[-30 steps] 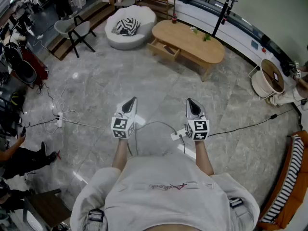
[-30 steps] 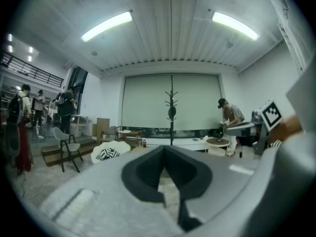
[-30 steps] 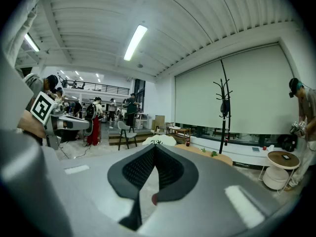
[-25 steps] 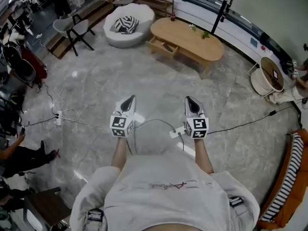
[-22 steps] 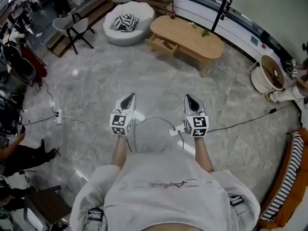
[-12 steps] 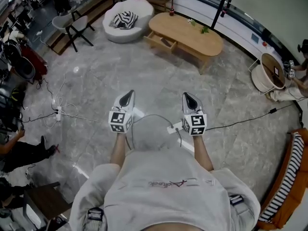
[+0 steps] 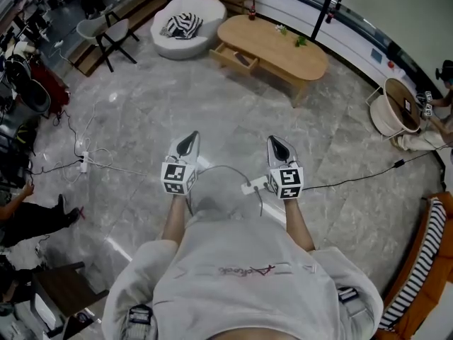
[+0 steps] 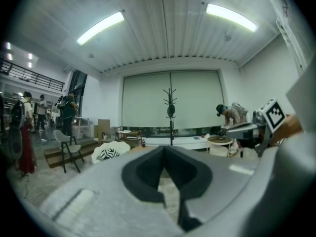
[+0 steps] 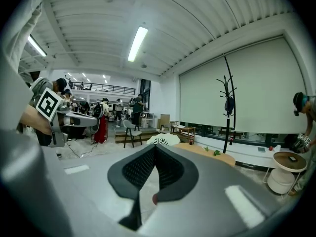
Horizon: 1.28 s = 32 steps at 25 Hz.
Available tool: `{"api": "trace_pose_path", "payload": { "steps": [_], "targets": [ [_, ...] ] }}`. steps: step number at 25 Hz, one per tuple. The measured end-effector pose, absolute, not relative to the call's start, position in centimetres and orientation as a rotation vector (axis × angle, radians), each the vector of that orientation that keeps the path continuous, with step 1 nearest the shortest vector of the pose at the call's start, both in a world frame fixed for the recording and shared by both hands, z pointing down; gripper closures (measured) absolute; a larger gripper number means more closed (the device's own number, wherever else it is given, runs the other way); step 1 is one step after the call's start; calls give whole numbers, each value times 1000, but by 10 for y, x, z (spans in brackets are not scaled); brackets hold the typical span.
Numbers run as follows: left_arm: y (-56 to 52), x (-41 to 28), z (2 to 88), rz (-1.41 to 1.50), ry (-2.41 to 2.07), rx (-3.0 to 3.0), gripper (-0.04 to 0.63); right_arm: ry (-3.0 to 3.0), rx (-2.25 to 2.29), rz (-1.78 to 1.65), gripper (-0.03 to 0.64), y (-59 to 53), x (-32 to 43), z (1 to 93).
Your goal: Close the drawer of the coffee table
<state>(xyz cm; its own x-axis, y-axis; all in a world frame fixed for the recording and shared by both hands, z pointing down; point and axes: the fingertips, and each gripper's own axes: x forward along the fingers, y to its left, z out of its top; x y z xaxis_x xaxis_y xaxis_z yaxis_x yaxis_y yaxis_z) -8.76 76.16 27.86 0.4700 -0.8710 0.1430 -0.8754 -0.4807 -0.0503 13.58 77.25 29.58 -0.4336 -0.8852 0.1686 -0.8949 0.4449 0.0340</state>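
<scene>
I hold both grippers side by side over the grey marble floor (image 7: 212, 105). The left gripper (image 7: 187, 144) is clenched with nothing between its jaws, and the right gripper (image 7: 279, 147) is clenched and empty too. The oval wooden coffee table (image 7: 283, 47) stands well ahead, near a white seat (image 7: 185, 27). Its drawer (image 7: 233, 57) is pulled out, facing me.

A striped cushion (image 7: 182, 25) rests on a white armchair (image 7: 205, 9); a power strip (image 7: 83, 163) lies on the grey marble floor (image 7: 233, 105).
</scene>
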Motion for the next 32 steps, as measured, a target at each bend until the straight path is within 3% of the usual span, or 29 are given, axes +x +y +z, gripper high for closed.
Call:
{"api": "trace_pose_path", "payload": {
  "steps": [14, 32],
  "targets": [
    [713, -86, 286, 222, -1573, 2672, 597, -2525, 1556, 98, 612, 727, 133, 307],
    [532, -160, 299, 209, -1540, 2637, 597, -2492, 1500, 104, 612, 543, 54, 313]
  ]
}}
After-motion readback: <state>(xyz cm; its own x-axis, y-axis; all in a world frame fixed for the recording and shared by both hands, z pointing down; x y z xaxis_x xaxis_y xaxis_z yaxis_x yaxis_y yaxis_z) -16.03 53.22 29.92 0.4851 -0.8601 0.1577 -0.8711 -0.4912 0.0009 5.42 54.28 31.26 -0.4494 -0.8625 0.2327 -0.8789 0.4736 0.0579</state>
